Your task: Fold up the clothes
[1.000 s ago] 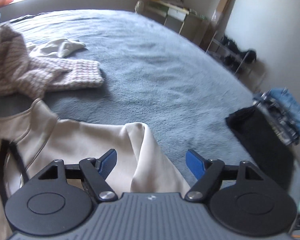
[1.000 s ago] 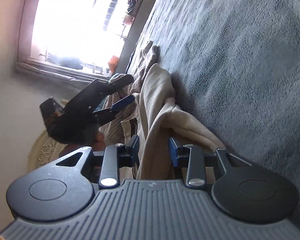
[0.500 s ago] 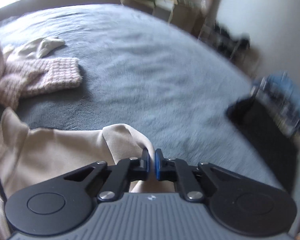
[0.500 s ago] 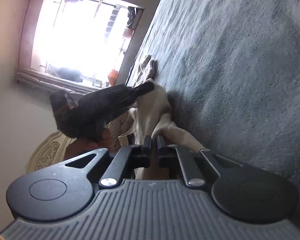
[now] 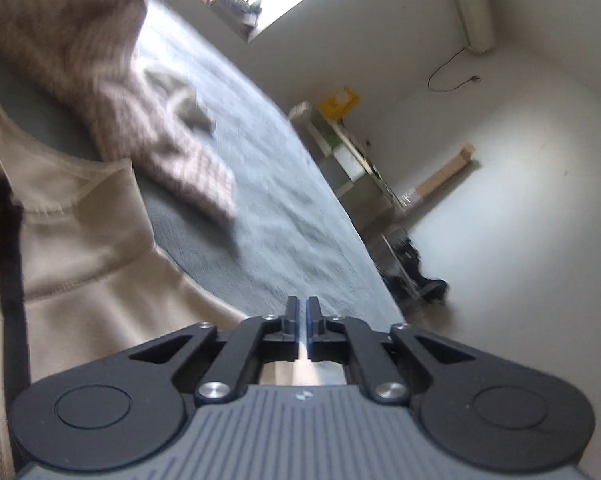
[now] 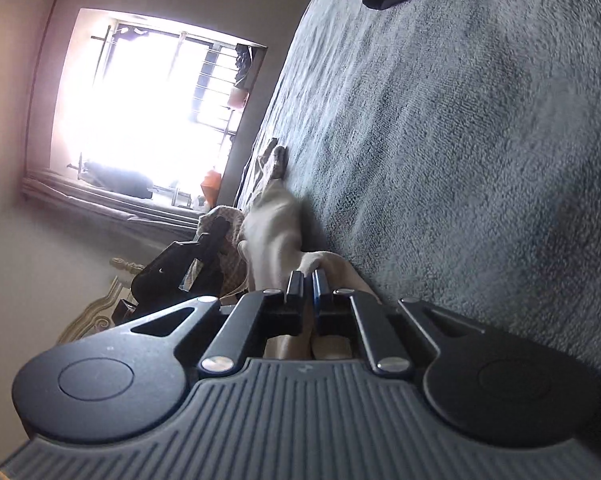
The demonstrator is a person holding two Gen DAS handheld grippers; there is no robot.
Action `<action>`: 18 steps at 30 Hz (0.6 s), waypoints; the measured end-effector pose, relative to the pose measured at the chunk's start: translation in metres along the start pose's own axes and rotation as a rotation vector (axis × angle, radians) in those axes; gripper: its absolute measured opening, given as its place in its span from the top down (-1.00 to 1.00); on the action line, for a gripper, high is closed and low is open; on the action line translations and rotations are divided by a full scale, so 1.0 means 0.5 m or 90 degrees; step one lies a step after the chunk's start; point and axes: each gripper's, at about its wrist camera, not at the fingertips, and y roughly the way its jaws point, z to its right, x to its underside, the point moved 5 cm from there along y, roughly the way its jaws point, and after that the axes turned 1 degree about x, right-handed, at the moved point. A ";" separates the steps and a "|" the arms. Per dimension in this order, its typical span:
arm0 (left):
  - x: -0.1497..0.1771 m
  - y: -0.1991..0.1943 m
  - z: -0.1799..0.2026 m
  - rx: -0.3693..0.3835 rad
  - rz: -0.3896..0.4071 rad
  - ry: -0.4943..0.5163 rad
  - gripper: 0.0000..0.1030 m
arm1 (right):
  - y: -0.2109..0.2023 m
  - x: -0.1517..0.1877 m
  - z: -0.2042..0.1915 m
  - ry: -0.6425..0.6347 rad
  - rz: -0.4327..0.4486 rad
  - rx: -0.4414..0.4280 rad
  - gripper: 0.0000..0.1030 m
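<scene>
Both grippers, left [image 5: 302, 312] and right [image 6: 308, 286], are clenched on the beige top [image 5: 88, 264], which lies on the grey bed [image 6: 460, 160]. It looks light and limp; edge pinches suit it. A knit [image 5: 100, 80] lies beyond at 11 o'clock.

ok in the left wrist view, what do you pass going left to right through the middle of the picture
beige garment → pink checked knit → grey bed cover → cluttered shelf unit → white wall
</scene>
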 end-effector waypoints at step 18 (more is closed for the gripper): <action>0.100 0.255 0.175 -0.332 -0.351 0.458 -0.09 | -0.015 0.015 -0.010 -0.023 -0.008 0.009 0.93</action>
